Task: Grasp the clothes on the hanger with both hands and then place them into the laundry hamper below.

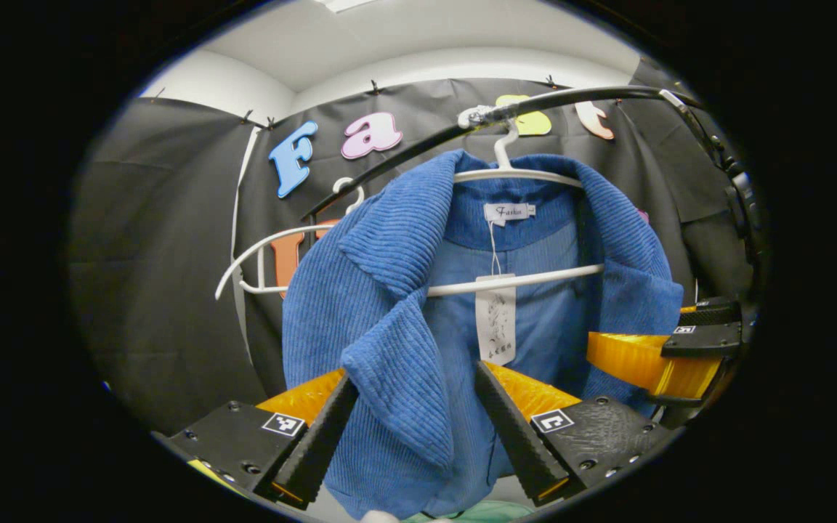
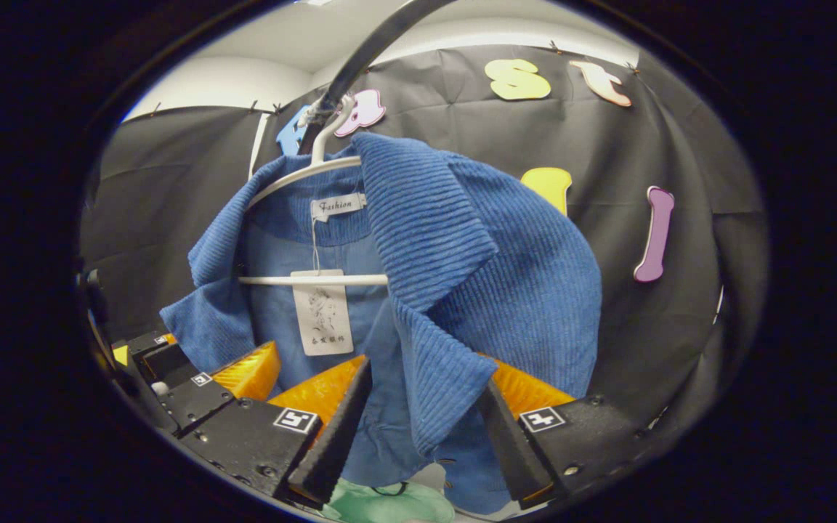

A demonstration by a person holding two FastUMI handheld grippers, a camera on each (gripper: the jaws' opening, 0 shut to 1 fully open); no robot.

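I am holding both of my grippers up to the blue corduroy jacket (image 1: pixel 389 305), which is hanging on a white hanger (image 1: pixel 520 280) from the black rail (image 1: pixel 571 98) in the upper middle of the left gripper view; my left gripper (image 1: pixel 415 428) is standing with its jaws apart, one lapel hanging down between the fingers at the bottom centre, neither finger pressing yet as far as I can judge; my right gripper (image 2: pixel 422 428) is likewise spread wide around the other lapel at the bottom centre of the right gripper view; I am also seeing the right gripper at the right edge of the left gripper view; a paper tag (image 2: pixel 322 311) is dangling from the collar, left of centre; to do this well, I am judging that I should be pushing each lapel deeper between the fingers before closing, pinching thick cloth rather than the tag, then lifting both sides evenly off the hanger's shoulders; the hamper's place I cannot tell from here.
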